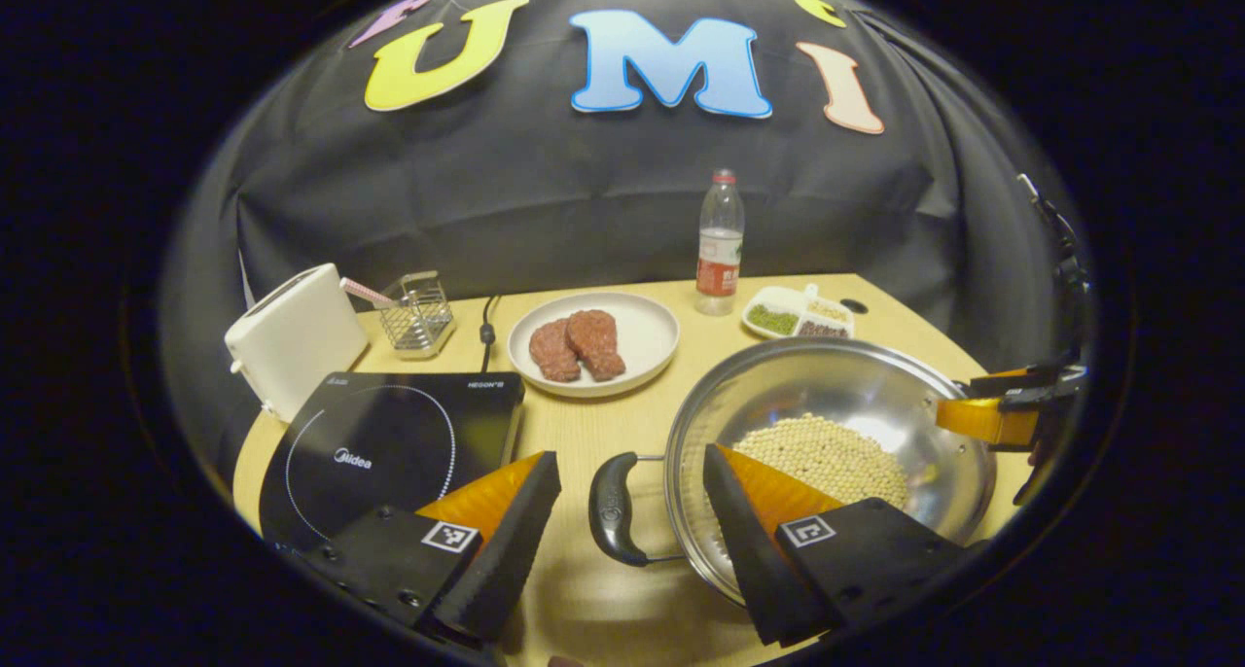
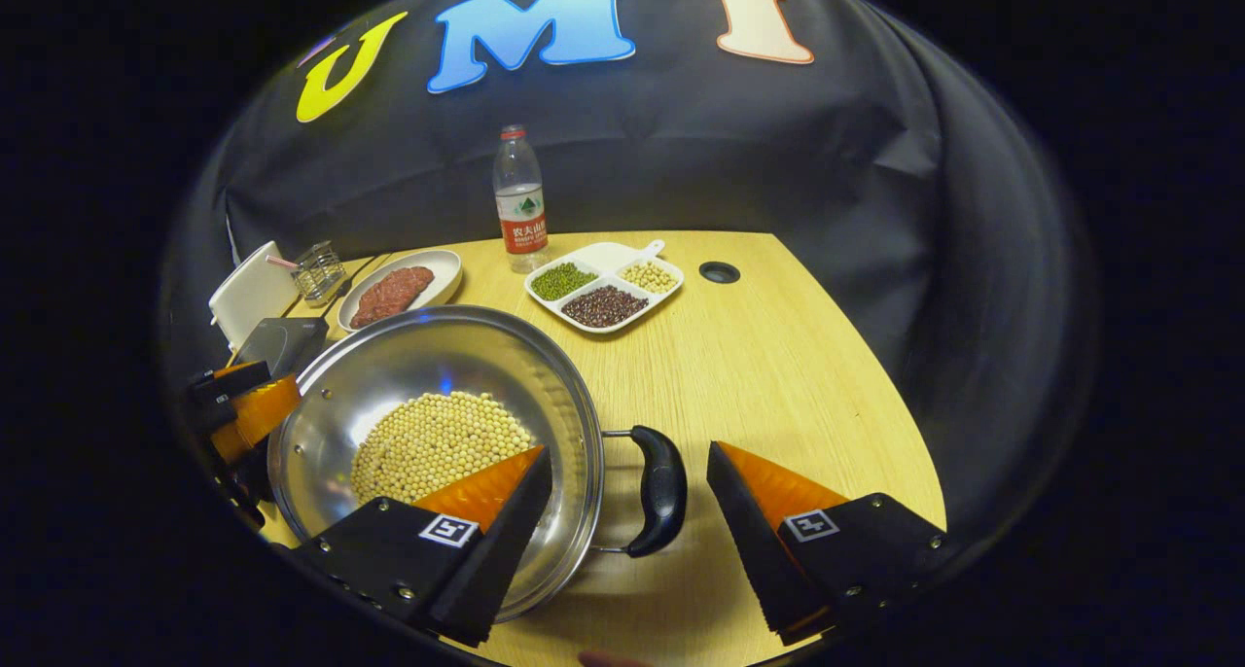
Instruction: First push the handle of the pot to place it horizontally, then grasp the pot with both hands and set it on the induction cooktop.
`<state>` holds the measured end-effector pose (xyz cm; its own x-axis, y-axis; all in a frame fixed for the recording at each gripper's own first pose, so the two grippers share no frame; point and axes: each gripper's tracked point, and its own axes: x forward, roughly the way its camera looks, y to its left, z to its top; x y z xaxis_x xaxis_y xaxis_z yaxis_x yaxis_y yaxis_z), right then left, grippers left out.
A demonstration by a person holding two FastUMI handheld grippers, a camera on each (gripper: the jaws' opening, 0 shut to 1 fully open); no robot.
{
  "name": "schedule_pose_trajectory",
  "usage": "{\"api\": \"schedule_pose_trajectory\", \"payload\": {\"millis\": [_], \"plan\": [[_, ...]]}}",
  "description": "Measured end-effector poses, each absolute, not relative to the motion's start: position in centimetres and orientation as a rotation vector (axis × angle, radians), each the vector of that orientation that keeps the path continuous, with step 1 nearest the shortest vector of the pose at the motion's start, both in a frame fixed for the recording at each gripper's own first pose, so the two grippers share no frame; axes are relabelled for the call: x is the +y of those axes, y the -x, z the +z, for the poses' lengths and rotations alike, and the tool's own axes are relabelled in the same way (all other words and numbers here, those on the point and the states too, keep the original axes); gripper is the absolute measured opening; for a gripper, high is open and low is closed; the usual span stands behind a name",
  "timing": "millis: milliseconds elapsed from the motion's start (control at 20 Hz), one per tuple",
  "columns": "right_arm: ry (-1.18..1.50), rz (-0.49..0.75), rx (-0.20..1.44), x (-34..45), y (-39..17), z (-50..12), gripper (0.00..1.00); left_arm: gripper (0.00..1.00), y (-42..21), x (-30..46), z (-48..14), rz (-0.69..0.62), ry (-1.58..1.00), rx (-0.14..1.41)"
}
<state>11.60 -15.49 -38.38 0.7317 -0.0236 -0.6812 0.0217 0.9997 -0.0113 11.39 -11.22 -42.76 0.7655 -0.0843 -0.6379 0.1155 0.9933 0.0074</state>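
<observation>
A steel pot holding soybeans stands on the wooden table, right of the black induction cooktop. My left gripper is open; the pot's black left handle lies between its fingers, untouched. The other gripper shows at the pot's far side. In the right gripper view, the pot sits low and left, and my right gripper is open around its black right handle. The left gripper shows beyond the pot, with the cooktop behind it.
A white toaster and a wire rack stand behind the cooktop. A plate of raw meat, a water bottle and a divided dish of beans lie at the back. A cable hole marks the table's right.
</observation>
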Motion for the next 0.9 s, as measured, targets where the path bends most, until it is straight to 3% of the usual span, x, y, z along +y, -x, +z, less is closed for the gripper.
{"api": "schedule_pose_trajectory", "payload": {"millis": [50, 200, 350, 500, 600, 750, 850, 900], "plan": [[0.000, -0.025, 0.759, -15.6, -11.9, -38.9, 0.98, 0.93, -11.4, -11.3, -43.2, -0.114, -0.053, 0.703], [-0.025, -0.024, 0.784, -15.8, -12.3, -40.0, 0.96, 1.00, -11.6, -11.5, -44.6, -0.123, -0.062, 0.731], [-0.059, -0.015, 0.816, -15.7, -12.3, -41.4, 0.92, 0.92, -11.7, -11.7, -45.7, -0.144, -0.083, 0.756], [-0.066, -0.005, 0.832, -15.2, -12.1, -41.3, 0.71, 0.77, -11.4, -12.1, -45.8, -0.159, -0.065, 0.764], [-0.088, -0.012, 0.847, -15.1, -12.0, -41.5, 0.68, 0.72, -11.6, -12.2, -45.9, -0.161, -0.064, 0.762], [-0.155, -0.036, 0.880, -15.1, -11.9, -41.1, 0.61, 0.72, -11.4, -12.0, -45.8, -0.168, -0.083, 0.786], [-0.139, -0.046, 0.881, -15.0, -11.7, -41.1, 0.51, 0.69, -11.7, -11.8, -45.7, -0.177, -0.080, 0.791], [-0.133, -0.052, 0.878, -15.0, -11.7, -40.9, 0.56, 0.63, -11.6, -12.0, -45.7, -0.179, -0.062, 0.800]]}}
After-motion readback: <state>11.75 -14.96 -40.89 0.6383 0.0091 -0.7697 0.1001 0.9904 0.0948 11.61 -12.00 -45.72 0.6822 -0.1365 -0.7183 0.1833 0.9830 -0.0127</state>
